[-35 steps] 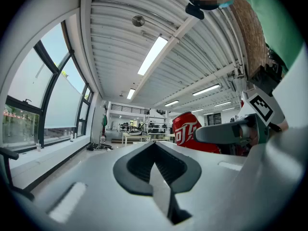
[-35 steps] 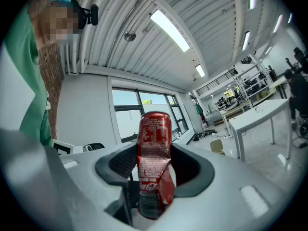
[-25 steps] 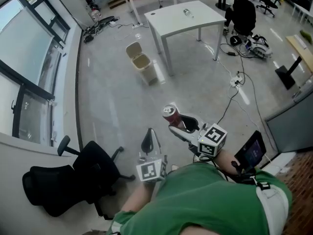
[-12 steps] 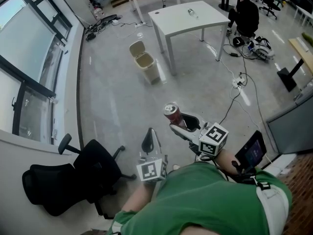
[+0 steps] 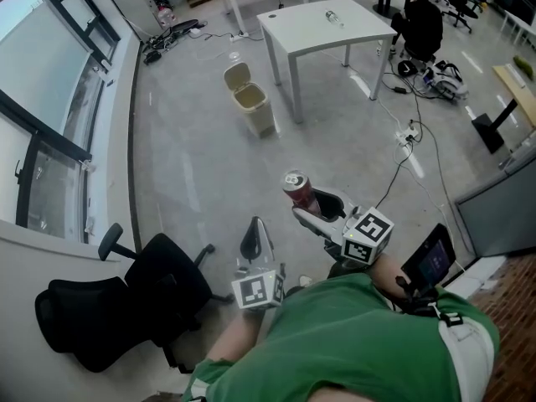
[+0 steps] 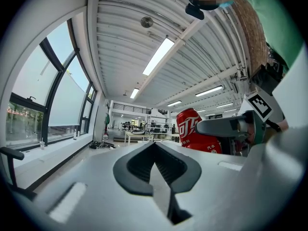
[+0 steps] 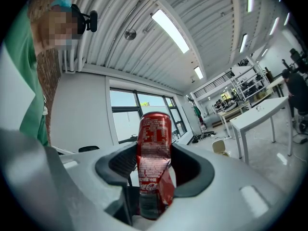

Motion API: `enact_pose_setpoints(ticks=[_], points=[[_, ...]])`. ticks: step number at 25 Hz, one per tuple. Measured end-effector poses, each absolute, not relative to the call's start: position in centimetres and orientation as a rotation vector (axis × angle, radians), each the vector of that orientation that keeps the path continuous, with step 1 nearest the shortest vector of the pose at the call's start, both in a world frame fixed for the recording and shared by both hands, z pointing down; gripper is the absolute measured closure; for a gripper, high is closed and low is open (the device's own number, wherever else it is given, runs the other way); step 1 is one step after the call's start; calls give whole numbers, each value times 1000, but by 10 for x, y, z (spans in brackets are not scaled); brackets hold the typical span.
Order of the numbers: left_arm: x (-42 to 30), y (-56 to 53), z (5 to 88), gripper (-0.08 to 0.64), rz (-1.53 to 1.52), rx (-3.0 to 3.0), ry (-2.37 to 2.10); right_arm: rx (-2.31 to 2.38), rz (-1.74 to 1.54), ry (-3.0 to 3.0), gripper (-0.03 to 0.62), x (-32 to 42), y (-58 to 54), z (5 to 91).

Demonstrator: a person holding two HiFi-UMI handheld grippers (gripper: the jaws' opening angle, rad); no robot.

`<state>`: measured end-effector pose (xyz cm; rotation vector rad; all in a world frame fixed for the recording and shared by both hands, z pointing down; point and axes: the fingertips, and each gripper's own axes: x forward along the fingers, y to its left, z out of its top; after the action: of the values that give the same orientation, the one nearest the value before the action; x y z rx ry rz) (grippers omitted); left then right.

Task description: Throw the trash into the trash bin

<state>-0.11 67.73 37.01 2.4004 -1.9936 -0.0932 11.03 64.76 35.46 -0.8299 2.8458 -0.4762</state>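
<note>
Red crumpled metal can (image 7: pixel 154 162) being clamped in right claw (image 7: pixel 155 179), left claw (image 6: pixel 156 170) sitting fully closed, empty, beige open-lidded trash bin (image 5: pixel 255 111) standing well apart.

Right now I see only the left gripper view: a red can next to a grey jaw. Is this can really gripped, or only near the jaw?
Observer: It is gripped. In the right gripper view the right hand-held gripper is shut on the red can, which is dented and stands upright between the jaws.
Operator: Good. I cannot find the bin in my view. Where is it?
Observer: In the head view the trash bin stands on the floor ahead, lid open, just left of the white table.
Operator: Is somebody near the bin?
Observer: A person in black sits at the table's far right end, on the side away from the bin.
</note>
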Motion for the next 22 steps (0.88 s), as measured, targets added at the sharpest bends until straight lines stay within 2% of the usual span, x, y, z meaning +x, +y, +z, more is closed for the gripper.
enact_pose_setpoints(ticks=[22], points=[[-19,649,376,555,-74,2370,-2033,-837,-466,2852,368,100,610,356]])
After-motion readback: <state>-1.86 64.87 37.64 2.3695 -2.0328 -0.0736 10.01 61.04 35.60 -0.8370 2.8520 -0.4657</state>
